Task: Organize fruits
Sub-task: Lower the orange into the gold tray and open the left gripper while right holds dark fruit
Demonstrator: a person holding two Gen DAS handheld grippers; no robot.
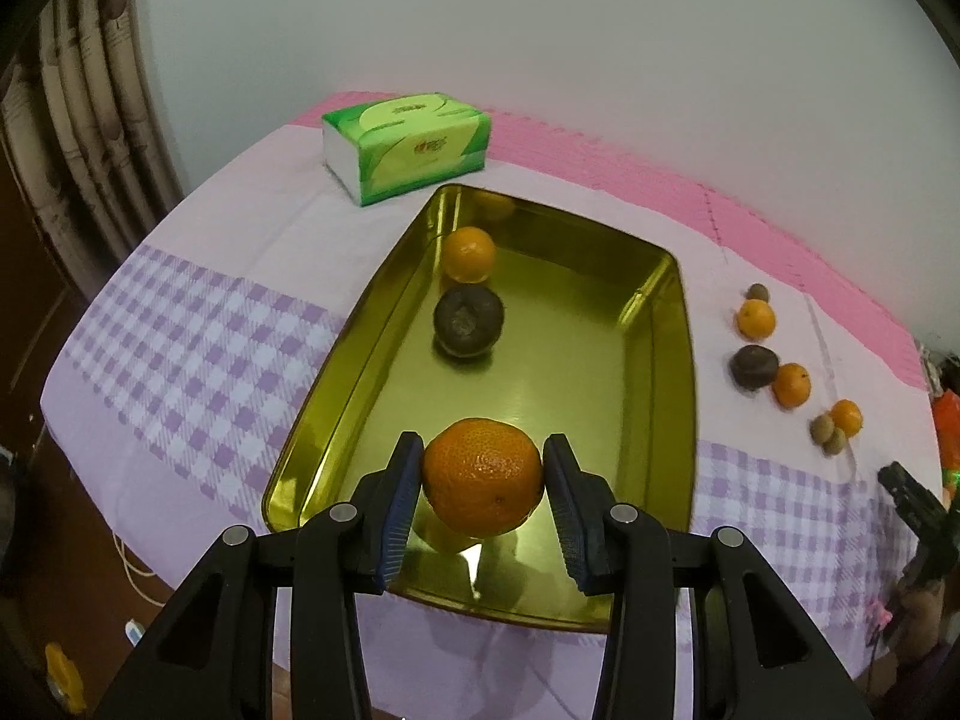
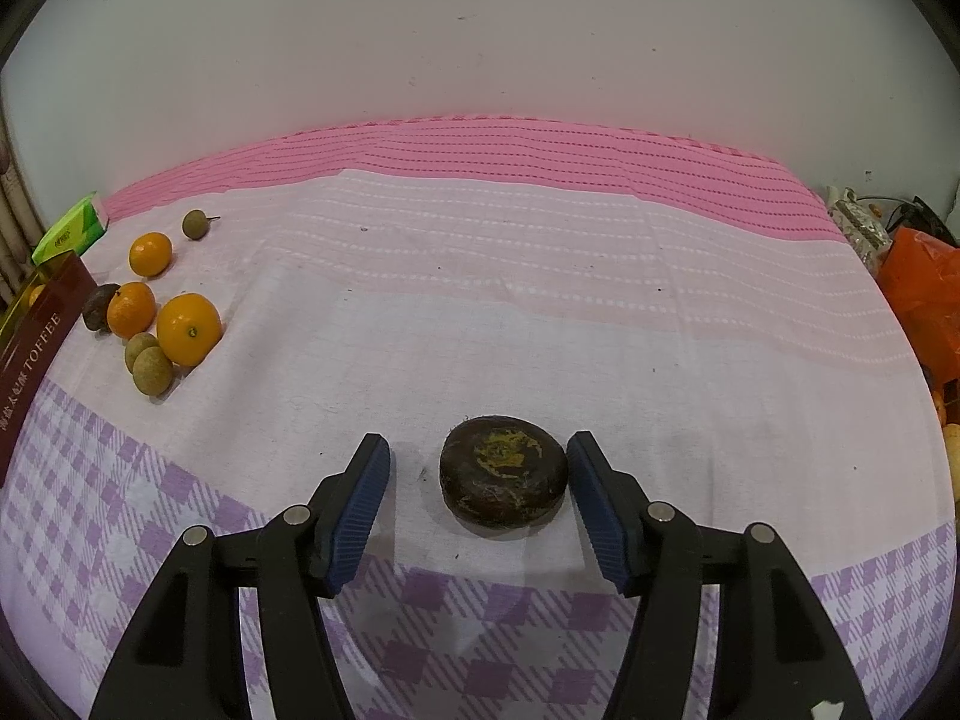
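Your left gripper (image 1: 483, 471) has its fingers pinching a mandarin (image 1: 483, 476), one blue pad on each side, held over the near end of the gold tray (image 1: 672, 420). Farther inside the tray sit a dark fruit (image 1: 468, 325) and a second mandarin (image 1: 468, 254). Your right gripper (image 2: 478, 474) has its fingers spread, and a dark flattened fruit (image 2: 503, 477) lies on the table (image 2: 480, 312) between them, close against the right finger and apart from the left.
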